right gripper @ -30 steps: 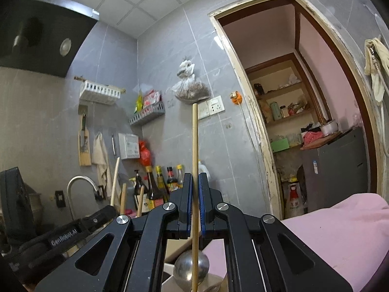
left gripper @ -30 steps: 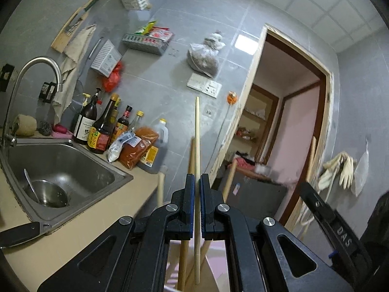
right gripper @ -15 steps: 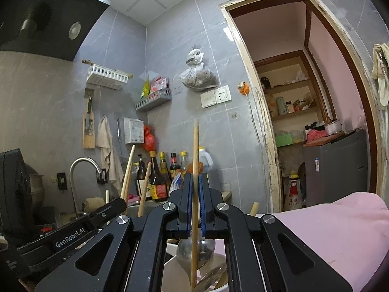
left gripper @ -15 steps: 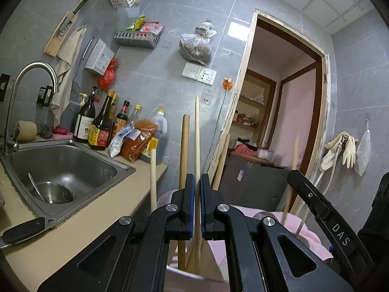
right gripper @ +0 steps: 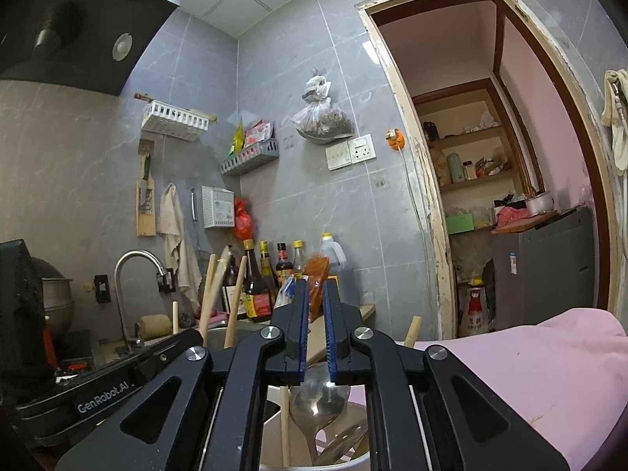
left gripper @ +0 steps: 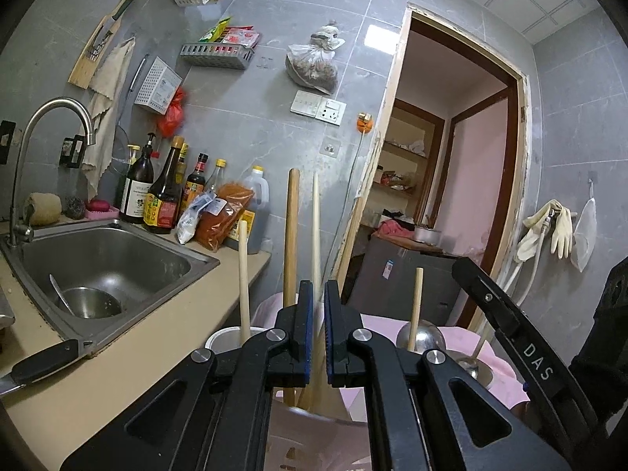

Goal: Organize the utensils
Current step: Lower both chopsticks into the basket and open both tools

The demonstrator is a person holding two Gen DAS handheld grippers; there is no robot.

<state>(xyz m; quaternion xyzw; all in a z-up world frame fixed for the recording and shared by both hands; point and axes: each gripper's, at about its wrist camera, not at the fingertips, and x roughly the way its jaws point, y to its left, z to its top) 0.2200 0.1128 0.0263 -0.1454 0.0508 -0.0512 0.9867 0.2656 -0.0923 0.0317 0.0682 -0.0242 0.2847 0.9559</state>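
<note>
1. My left gripper [left gripper: 318,337] jaws have just been opening. The pale chopstick [left gripper: 316,216] stands loose in the narrow gap above the utensil holder [left gripper: 223,335], and a crooked retreat could tip it outside.
2. My right gripper [right gripper: 314,325] jaws, also just opening, hold nothing above the holder and could snag the ladle [right gripper: 320,396].
3. A second ago, both jaws clamped chopsticks.

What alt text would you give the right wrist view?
The right gripper points level, jaws slightly apart with nothing between them, above a container holding a metal ladle and a wooden stick. Behind it: grey tiled wall, sauce bottles by a faucet, an open doorway on the right.
</note>
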